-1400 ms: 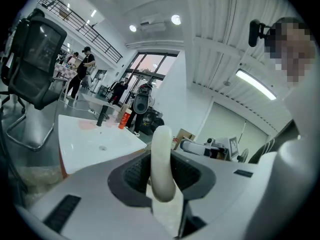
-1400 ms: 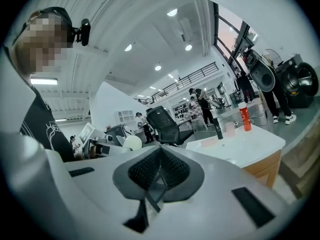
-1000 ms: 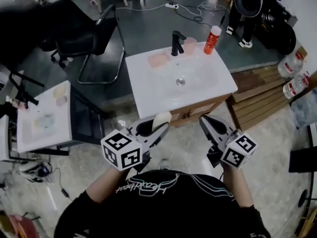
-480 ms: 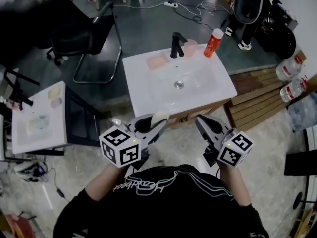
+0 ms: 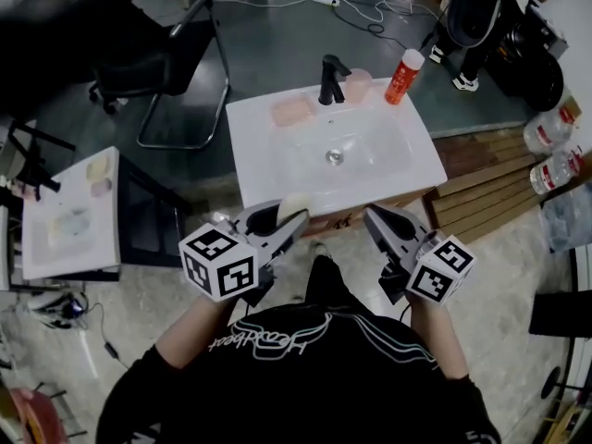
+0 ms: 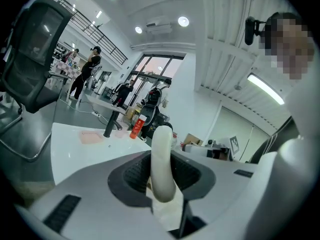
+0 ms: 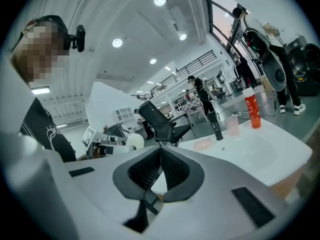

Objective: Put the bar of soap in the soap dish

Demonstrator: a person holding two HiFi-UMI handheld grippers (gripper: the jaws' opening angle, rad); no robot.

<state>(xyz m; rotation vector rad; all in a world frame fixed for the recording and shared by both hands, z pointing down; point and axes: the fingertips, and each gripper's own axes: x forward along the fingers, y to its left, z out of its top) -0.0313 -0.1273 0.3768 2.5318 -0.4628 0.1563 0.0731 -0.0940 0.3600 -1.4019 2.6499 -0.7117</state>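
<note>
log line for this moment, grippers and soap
left gripper: shut on soap bar | right gripper: shut, empty | soap dish: on sink by tap | task: soap not yet in dish

Grey floor; black office chair upper left; wooden pallet right; round ceiling lights lit.

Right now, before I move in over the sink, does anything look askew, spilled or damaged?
Nothing stands out. The bar of soap is clamped edge-on between the left gripper's jaws, its end sticking out past them. The soap dish lies flat on the sink beside the faucet. No spills show.
</note>
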